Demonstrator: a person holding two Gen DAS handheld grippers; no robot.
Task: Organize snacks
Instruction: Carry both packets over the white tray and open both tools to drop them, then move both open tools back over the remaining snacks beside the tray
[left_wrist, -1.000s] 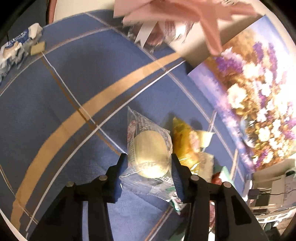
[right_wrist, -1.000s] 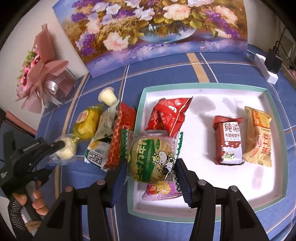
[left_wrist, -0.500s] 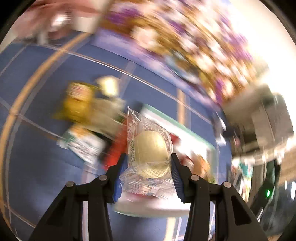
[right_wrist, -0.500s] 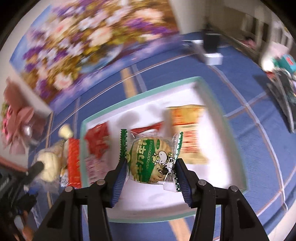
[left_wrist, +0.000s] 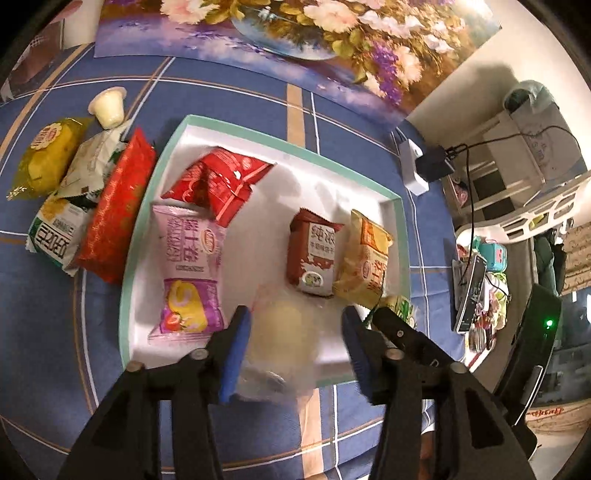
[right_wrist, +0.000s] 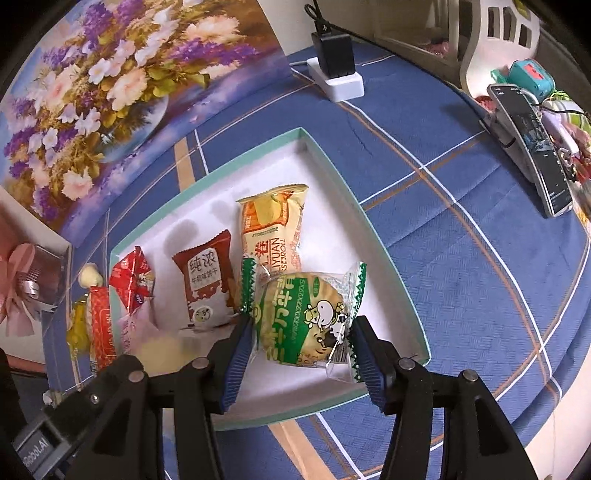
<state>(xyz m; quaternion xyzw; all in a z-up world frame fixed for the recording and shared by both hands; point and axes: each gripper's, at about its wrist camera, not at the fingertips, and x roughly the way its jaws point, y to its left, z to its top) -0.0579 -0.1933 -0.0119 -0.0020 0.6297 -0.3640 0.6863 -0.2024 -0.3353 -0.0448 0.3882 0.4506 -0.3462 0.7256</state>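
- I am letting go with my left gripper (left_wrist: 295, 347): its jaws, pinched on the clear-wrapped pale cake (left_wrist: 284, 332) half a second ago, are now standing spread, and the cake is dropping, blurred, over the near edge of the tray (left_wrist: 147, 206).
- That is putting one more snack in the tray, in my judgement.
- My right gripper (right_wrist: 301, 347), swung over from the loose pile, is pinching the green cow-print biscuit (right_wrist: 306, 325) above the tray's near right corner.
- The tray is holding a red pack (left_wrist: 218, 184), a pink pack (left_wrist: 188, 273), a brown pack (left_wrist: 314, 258) and an orange roll (left_wrist: 365, 258).
- Left of the tray, four packets and a jelly cup (left_wrist: 108, 107) are waiting.
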